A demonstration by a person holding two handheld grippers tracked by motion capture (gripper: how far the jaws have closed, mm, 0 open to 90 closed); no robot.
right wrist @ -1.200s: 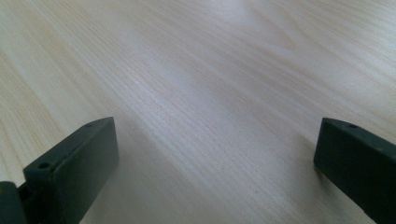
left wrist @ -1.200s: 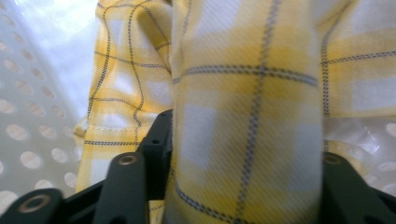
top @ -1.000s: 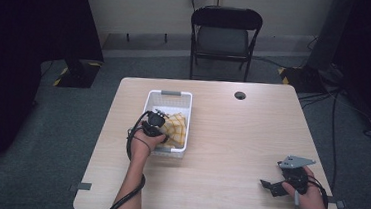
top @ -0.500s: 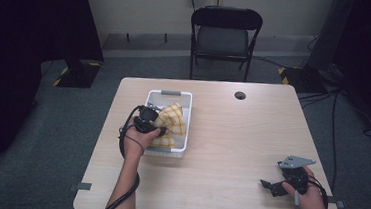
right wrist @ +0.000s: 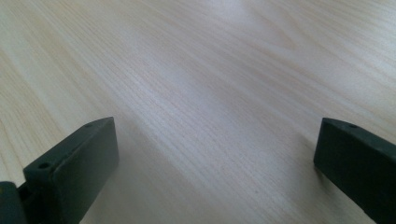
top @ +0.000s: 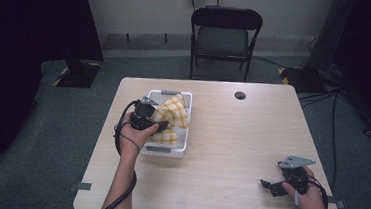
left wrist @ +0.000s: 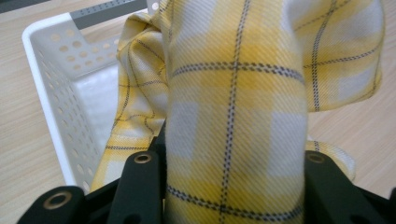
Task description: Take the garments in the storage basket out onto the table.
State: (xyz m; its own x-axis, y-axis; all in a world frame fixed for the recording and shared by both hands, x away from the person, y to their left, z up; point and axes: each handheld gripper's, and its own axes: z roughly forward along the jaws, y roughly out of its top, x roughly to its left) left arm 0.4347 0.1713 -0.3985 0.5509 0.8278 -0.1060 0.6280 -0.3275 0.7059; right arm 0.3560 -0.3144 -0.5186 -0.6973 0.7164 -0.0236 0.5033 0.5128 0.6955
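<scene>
A yellow plaid cloth (top: 172, 114) hangs partly out of a white perforated basket (top: 180, 149) on the left half of the table. My left gripper (top: 158, 123) is shut on the cloth and holds a fold of it above the basket. In the left gripper view the cloth (left wrist: 233, 93) rises between the two black jaws, with the basket wall (left wrist: 46, 84) at the left. My right gripper (top: 267, 185) rests low near the table's front right corner, open. Its view has bare tabletop between the wide-apart fingertips (right wrist: 74, 168).
The light wood table (top: 230, 153) has a round cable hole (top: 240, 95) at its far edge. A black folding chair (top: 225, 37) stands behind the table. Cables trail on the floor at the right.
My left gripper has lifted and pulled the cloth toward the basket's left side, so more cloth stands up above the basket. The right gripper has stayed put.
</scene>
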